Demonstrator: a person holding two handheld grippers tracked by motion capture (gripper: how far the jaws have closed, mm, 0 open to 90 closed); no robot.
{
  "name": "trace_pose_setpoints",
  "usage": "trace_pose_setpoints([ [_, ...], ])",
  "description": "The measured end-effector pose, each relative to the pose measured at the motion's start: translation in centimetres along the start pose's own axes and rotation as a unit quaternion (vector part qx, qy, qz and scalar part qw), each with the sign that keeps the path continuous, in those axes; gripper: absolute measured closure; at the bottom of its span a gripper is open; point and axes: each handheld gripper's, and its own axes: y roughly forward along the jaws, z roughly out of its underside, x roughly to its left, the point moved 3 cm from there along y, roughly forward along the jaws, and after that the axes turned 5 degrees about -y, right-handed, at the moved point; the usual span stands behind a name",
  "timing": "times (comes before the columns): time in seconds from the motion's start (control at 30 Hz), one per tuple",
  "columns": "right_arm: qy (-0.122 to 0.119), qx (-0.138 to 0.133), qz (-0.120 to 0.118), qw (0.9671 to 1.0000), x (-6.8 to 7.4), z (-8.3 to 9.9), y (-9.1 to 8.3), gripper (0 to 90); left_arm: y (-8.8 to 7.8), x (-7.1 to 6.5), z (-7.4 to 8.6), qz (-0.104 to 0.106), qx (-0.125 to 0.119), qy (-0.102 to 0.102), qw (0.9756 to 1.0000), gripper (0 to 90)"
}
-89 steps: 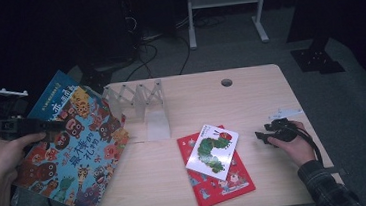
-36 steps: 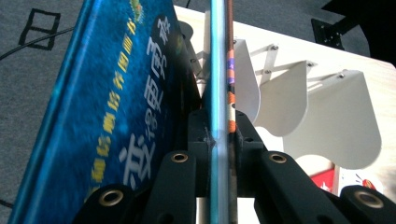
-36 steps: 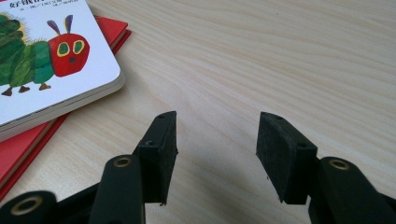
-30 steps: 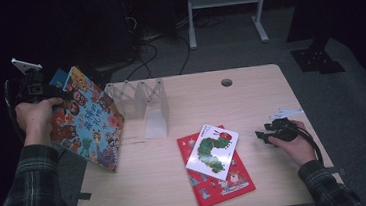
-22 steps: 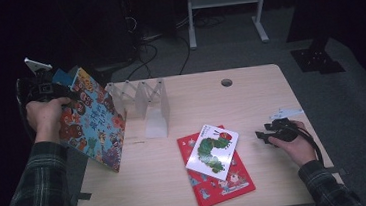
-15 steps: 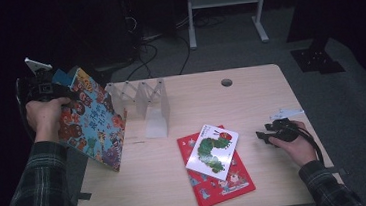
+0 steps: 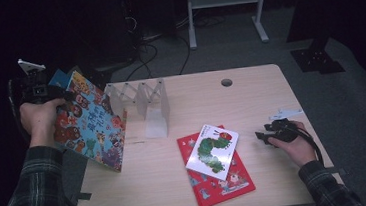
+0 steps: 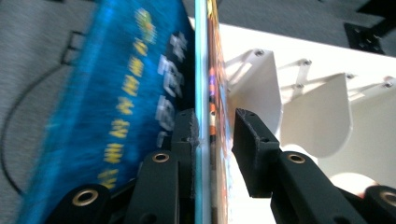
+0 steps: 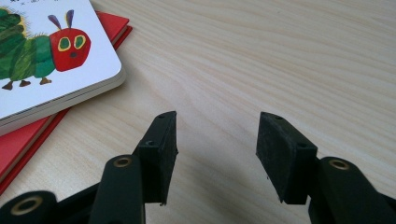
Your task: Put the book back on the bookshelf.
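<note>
Left hand-held gripper (image 8: 212, 135): jaws just easing apart around the picture book's (image 7: 90, 121) edge, one pad touching
Picture book: now upright beside the white rack (image 7: 140, 99), left tabletop (image 7: 251, 102) edge
Right hand-held gripper (image 9: 215, 144): open, empty, unmoved

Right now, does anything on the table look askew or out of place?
Yes. The colourful book stands tilted, overhanging the table's left edge beside the white rack, not in a slot. The left tool's jaws have just been opening around it, one pad clear.
</note>
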Motion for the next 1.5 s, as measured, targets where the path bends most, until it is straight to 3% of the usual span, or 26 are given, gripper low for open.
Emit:
trace_pose_setpoints([
  [0.13,-0.002,0.000,-0.001,1.0000,-0.1,0.0,-0.1,47.0,-0.3,0.7,0.3,-0.005,-0.006,-0.001,1.0000,67.6],
  [0.2,-0.001,0.001,0.000,1.0000,-0.1,0.0,-0.1,47.0,-0.9,1.1,0.4,0.000,-0.026,-0.006,0.9996,67.3],
  [0.3,-0.001,0.001,-0.001,1.0000,-0.1,0.1,0.0,47.0,-1.5,1.4,0.5,0.006,-0.037,-0.006,0.9993,67.3],
  [0.33,-0.002,0.002,-0.001,1.0000,0.0,0.1,0.0,47.1,-1.7,1.4,0.6,0.021,-0.039,-0.009,0.9990,67.5],
  [0.5,-0.004,0.002,-0.001,1.0000,0.1,0.0,0.0,47.0,-2.3,0.4,1.1,0.035,-0.055,0.010,0.9978,65.1],
  [0.77,-0.004,0.002,-0.004,1.0000,0.1,0.0,0.0,46.8,-2.1,-2.8,2.7,0.067,-0.066,0.053,0.9942,53.2],
  [1.0,-0.004,0.001,-0.005,1.0000,0.1,0.1,0.0,46.6,-1.1,-6.1,4.9,0.093,-0.054,0.096,0.9896,43.7],
  [1.33,-0.009,0.002,-0.006,0.9999,0.2,0.1,-0.1,46.0,1.4,-10.9,9.0,0.125,-0.028,0.153,0.9798,26.2],
  [1.5,-0.007,0.001,-0.010,0.9999,0.2,0.1,-0.1,45.6,2.7,-12.4,10.7,0.153,-0.017,0.161,0.9749,19.5],
])
